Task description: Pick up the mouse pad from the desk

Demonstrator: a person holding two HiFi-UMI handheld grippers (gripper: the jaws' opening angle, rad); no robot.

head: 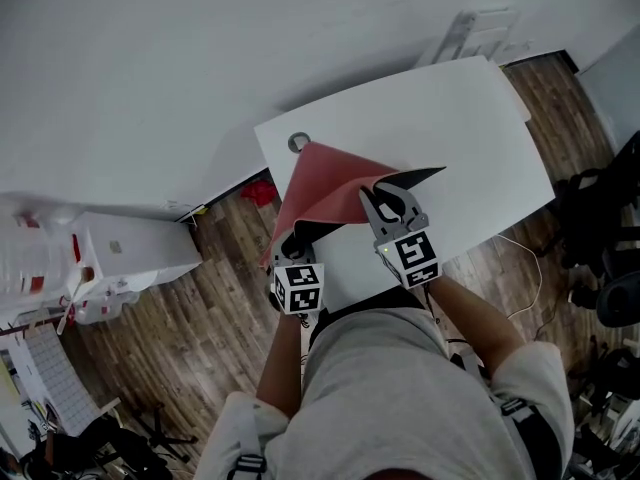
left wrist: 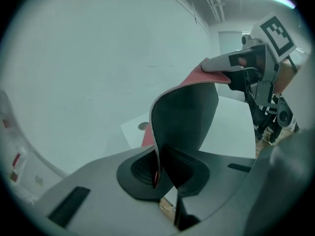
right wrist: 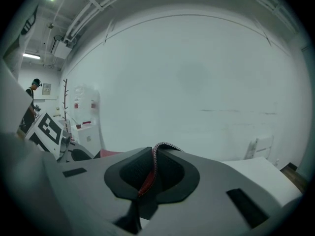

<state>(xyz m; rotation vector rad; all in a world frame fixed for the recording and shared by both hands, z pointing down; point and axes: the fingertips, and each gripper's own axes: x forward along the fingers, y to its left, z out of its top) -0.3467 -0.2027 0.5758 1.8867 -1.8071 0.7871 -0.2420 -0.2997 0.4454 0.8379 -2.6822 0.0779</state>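
Mouse pad (head: 325, 193): red, near edge raised over white desk (head: 470, 118) | left gripper (head: 296, 246): clamped on its edge | right gripper (head: 392, 206): clamped on its corner | handling: looks soft, light, floppy; edges suit gripping

Mouse pad (head: 325, 183) over near-left part of desk (head: 470, 118), its far corner just beside grommet (head: 299, 142). Left gripper (head: 292, 246) at pad's near-left edge, right gripper (head: 392, 198) at its near-right corner. Cabinet (head: 130, 253) well left of desk, chair (head: 610, 238) to its right
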